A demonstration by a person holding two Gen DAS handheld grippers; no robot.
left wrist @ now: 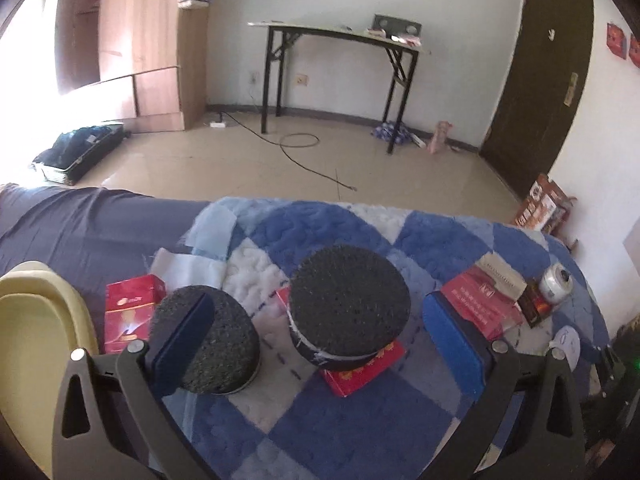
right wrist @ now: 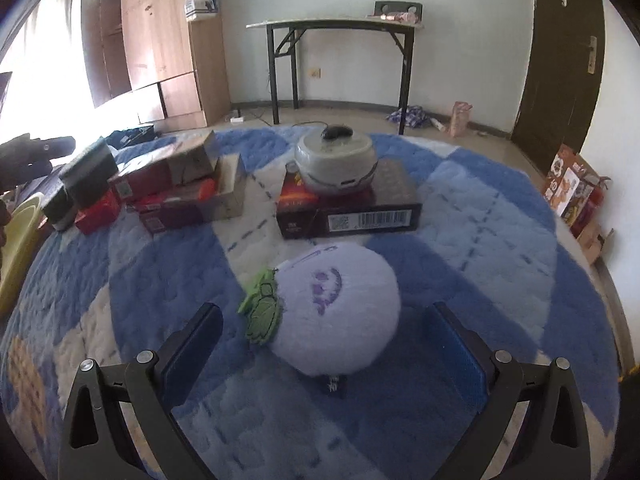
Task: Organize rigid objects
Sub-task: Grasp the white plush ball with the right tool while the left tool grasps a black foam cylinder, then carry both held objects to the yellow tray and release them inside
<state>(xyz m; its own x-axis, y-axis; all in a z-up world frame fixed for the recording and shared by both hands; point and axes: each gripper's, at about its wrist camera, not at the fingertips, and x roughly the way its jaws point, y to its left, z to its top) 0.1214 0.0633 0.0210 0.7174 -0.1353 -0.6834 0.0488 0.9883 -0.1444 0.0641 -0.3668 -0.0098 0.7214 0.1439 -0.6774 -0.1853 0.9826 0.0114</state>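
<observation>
We take this for a bedroom in a home; a quilted blue-and-white checked bedspread (right wrist: 480,240) covers a bed, and beyond its far edge lies a tiled floor (left wrist: 240,168). Past the bed a wooden wardrobe (left wrist: 152,48) stands at the left; a folding table (right wrist: 336,24) is against the white back wall; a dark door (left wrist: 540,80) is at the right.

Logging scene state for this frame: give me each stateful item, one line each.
left gripper: open, holding nothing
right gripper: open, holding nothing
round dark container: upright on a red box
second dark container: tipped over on the quilt
grey round pot: lid on, on a dark box
cardboard box: flaps open
plush toy: lying between the right fingers, contact unclear
</observation>
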